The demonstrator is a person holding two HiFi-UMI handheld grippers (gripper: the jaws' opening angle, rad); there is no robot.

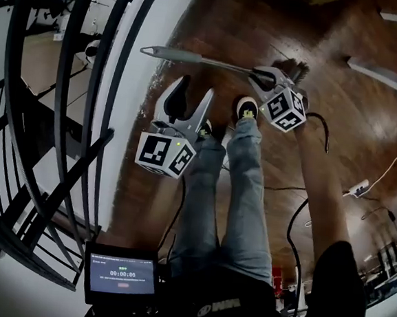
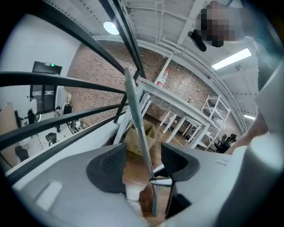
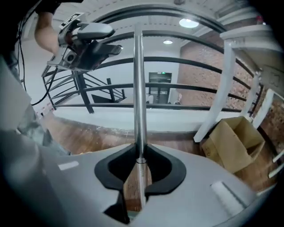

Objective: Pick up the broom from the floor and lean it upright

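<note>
The broom's metal pole (image 1: 214, 64) hangs above the wooden floor, its grey grip end (image 1: 167, 54) toward the railing and its bristles (image 1: 294, 67) by my right hand. My right gripper (image 1: 262, 76) is shut on the pole near the bristle end. In the right gripper view the pole (image 3: 139, 88) rises upright out of that gripper's (image 3: 139, 155) closed pads. My left gripper (image 1: 196, 87) stands open beside the pole. In the left gripper view the pole (image 2: 137, 128) shows in the gap of the left gripper (image 2: 143, 159), and neither pad presses on it.
A black curved railing (image 1: 65, 108) runs along the left. The person's legs and shoes (image 1: 248, 109) stand under the grippers. Cables (image 1: 391, 164) trail on the floor at right. A cardboard box (image 3: 233, 142) and white table frames (image 2: 177, 106) stand nearby. A small screen (image 1: 120, 275) sits low.
</note>
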